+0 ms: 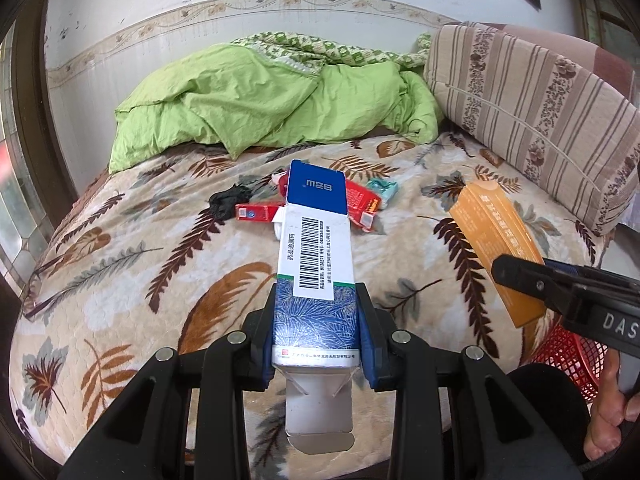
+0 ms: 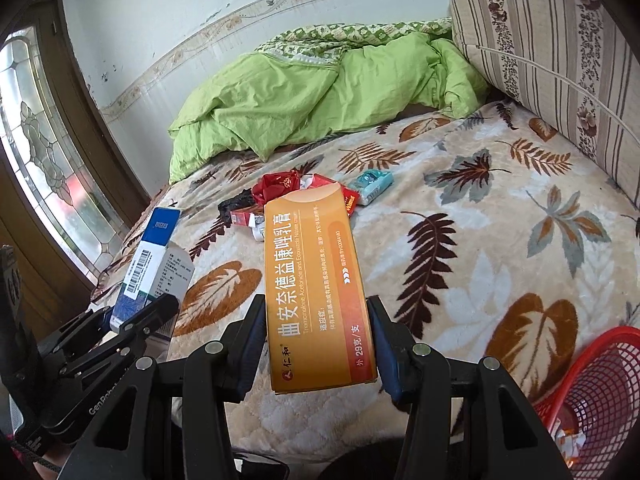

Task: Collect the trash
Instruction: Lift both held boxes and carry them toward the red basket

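My left gripper [image 1: 316,316] is shut on a blue and white medicine box [image 1: 314,248], held above the bed with its open flap toward the camera. It also shows in the right wrist view [image 2: 154,268]. My right gripper [image 2: 318,328] is shut on an orange ointment box [image 2: 316,280], seen in the left wrist view too [image 1: 496,240]. More trash lies mid-bed: red packets [image 1: 360,200], a black wrapper [image 1: 226,202], a teal packet [image 2: 374,184], a red crumpled wrapper [image 2: 276,186].
A red mesh basket [image 2: 600,384] stands at the bed's near right edge with some scraps inside. A green quilt [image 1: 260,100] is heaped at the back. A striped cushion [image 1: 540,112] leans on the right. The bed has a leaf-patterned blanket [image 1: 120,280].
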The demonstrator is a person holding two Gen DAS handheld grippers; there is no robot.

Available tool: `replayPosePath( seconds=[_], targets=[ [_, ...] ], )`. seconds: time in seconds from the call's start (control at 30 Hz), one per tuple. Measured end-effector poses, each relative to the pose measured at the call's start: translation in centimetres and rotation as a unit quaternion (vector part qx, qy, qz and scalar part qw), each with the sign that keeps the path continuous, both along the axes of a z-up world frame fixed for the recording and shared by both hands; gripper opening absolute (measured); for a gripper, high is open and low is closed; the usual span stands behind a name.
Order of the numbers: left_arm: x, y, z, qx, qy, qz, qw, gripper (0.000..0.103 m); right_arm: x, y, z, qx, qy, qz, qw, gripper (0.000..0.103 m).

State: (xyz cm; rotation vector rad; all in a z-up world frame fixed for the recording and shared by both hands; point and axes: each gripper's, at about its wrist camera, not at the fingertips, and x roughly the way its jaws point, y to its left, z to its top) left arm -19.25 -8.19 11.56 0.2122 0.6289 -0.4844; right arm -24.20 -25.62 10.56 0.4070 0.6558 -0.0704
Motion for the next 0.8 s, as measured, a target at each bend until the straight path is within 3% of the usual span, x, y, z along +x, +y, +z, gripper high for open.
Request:
replayPosePath(
  seconds=[0.8],
  targets=[
    [-1.3,-1.8,-0.1,0.004,0.009,-0.027,0.9996,0.032,-2.8,-1.3,0.6,0.021,-0.006,-0.012,1.0,0.052]
  ],
)
